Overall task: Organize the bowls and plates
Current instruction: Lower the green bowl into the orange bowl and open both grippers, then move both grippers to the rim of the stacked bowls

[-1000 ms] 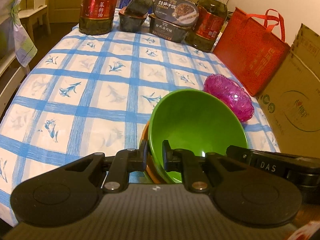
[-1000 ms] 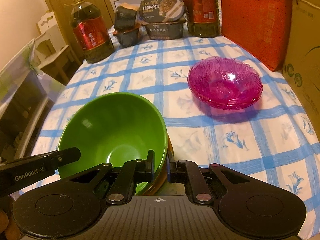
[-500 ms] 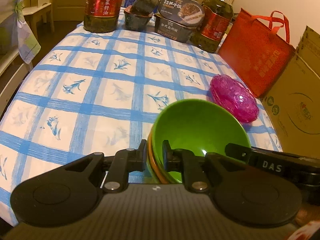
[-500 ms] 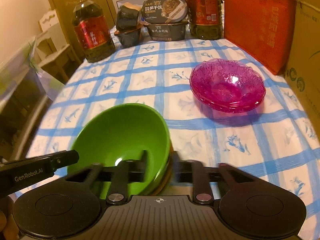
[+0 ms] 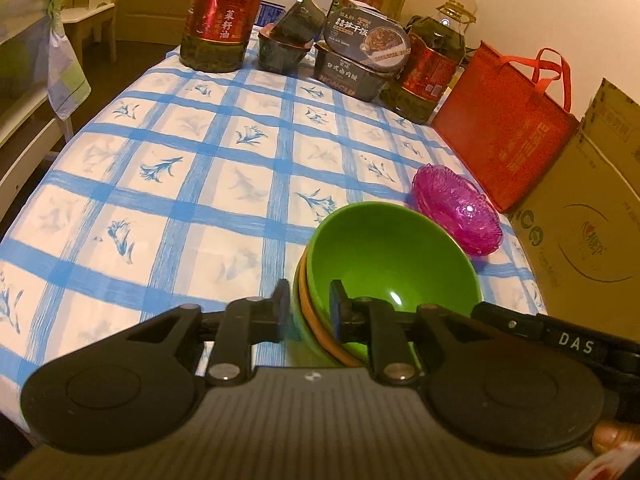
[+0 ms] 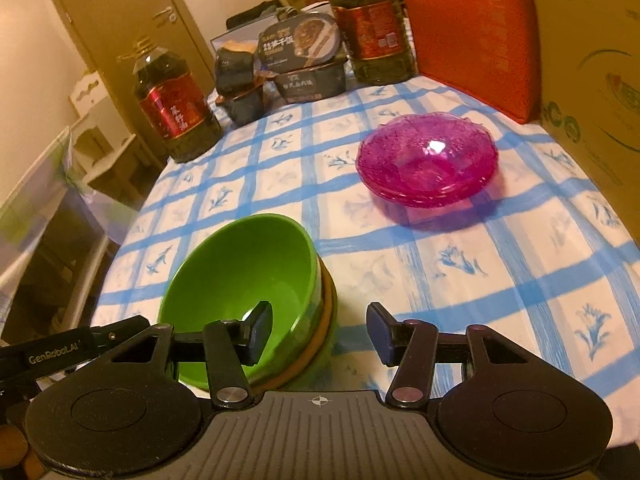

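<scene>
A glossy green round bowl sat nested on top of an orange bowl and another green bowl beneath, the three forming one stack on the counter with its blue-and-white checked floral cloth. The top bowl's inside was smooth and bare, with a small highlight near its bottom.

The left gripper was released, its fingers straddling the stack's near-left rim, one outside and one inside the top bowl; whether either pad touched the rim could not be told. The right gripper was spread wide across the stack's right rim, one finger inside the green bowl, the other out over the cloth and clear of it.

Beyond the stack and to its right lay a stack of translucent magenta glass dishes, well apart from it. Past those stood a red fabric tote bag and a brown cardboard box along the counter's right edge. Left of and beyond the stack lay a wide stretch of bare cloth, reaching to dark oil bottles and black instant-meal tubs at the far edge.
</scene>
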`<act>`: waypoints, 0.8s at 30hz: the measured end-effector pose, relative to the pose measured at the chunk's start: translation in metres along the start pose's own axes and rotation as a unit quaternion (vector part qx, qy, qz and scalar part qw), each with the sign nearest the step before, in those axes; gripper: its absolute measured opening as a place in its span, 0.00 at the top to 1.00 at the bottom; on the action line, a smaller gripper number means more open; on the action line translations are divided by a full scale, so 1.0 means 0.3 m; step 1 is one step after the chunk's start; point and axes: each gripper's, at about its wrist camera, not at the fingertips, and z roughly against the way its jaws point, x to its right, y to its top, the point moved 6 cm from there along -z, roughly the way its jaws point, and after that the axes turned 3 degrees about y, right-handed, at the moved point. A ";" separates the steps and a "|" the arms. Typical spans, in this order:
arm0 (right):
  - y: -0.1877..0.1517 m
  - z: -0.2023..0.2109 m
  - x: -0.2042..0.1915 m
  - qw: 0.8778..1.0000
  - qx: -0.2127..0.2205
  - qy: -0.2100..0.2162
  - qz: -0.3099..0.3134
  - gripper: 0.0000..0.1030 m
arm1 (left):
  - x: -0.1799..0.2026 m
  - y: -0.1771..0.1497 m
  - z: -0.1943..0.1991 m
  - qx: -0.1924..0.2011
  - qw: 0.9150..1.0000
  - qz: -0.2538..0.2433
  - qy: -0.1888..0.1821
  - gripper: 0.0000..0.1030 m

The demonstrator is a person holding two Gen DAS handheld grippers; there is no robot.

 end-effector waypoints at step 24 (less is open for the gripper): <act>-0.232 0.153 0.007 0.999 -0.038 -0.028 0.013 0.29 | -0.078 -0.221 0.152 -0.021 0.999 -0.042 0.014 0.51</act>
